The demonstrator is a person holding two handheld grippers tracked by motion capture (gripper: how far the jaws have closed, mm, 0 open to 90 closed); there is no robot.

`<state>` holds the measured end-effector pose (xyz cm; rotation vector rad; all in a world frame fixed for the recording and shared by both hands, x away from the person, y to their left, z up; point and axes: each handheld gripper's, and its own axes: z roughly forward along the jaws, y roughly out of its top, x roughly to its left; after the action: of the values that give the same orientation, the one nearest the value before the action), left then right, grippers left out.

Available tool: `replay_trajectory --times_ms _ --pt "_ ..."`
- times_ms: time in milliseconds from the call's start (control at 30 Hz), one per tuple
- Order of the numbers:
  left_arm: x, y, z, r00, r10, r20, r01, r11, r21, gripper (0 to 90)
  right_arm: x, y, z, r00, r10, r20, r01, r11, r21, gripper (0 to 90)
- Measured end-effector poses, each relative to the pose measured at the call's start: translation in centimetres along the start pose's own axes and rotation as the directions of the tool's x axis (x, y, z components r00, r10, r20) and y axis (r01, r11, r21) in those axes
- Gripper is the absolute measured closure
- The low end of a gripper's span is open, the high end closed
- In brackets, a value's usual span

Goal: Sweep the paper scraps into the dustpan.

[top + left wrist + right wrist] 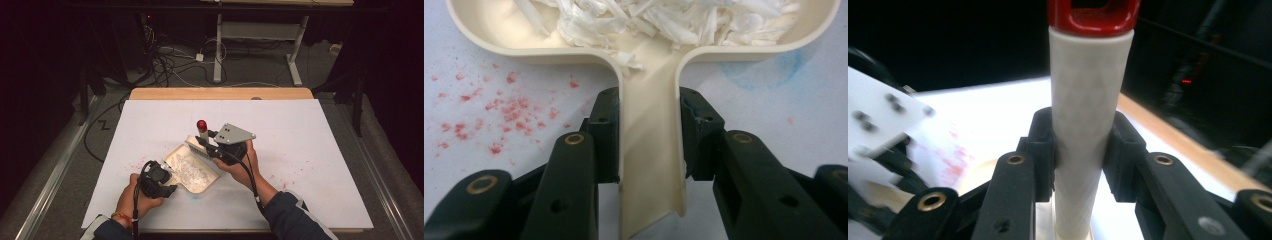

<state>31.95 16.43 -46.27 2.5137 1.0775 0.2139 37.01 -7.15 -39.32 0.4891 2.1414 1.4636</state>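
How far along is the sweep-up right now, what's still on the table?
Mostly done: a pile of white scraps already lies in the cream dustpan. In hand: the left gripper is shut on the dustpan's handle, and the right gripper is shut on the brush, its bristles at the pan's far edge. Left: I can't spot loose scraps on the table; the pink specks look like stains.

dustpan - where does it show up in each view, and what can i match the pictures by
High view: the dustpan lies just below the table's centre, handle in the left gripper.
Left gripper view: its tray of white scraps runs across the top; the handle comes down between the jaws.
Right gripper view: a pale curved bit at lower left, behind the brush handle, may be its rim; too blurred to be sure.
Shared landmark: the red specks on the white table.
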Motion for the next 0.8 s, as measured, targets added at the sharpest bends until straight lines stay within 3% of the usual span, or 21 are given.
replay_trajectory --times_ms 33,100,333,400,633,800 --pt "0.0 0.0 0.0 1.0000 -0.001 -0.001 0.001 1.0000 -0.001 63.3 0.1 -0.1 0.0 0.9998 0.011 -0.018 -0.011 1.000 -0.009 70.2" --pt "0.0 0.1 0.0 1.0000 0.002 0.000 -0.002 1.0000 0.002 63.3 0.9 0.0 -0.1 0.9995 -0.024 -0.023 0.023 1.000 -0.010 70.2" --pt "0.0 0.2 0.1 1.0000 -0.008 0.002 0.008 1.0000 -0.006 63.3 2.5 0.9 -0.9 0.9921 -0.046 -0.117 0.044 0.999 -0.013 70.3" --pt "0.0 0.2 0.1 1.0000 -0.008 0.005 0.009 0.9999 -0.007 63.3 2.6 1.0 -1.1 0.9931 -0.058 -0.102 0.057 0.998 -0.013 70.3" --pt "0.1 0.2 0.1 0.9999 -0.012 0.006 0.012 0.9999 -0.011 63.3 0.6 1.7 -2.8 0.9990 0.004 -0.045 -0.007 0.999 -0.053 70.2" --pt "0.3 0.2 0.1 0.9998 -0.020 0.008 0.020 0.9997 -0.014 63.2 -0.3 1.7 -3.8 0.9993 0.034 -0.013 -0.035 0.998 -0.051 70.3"
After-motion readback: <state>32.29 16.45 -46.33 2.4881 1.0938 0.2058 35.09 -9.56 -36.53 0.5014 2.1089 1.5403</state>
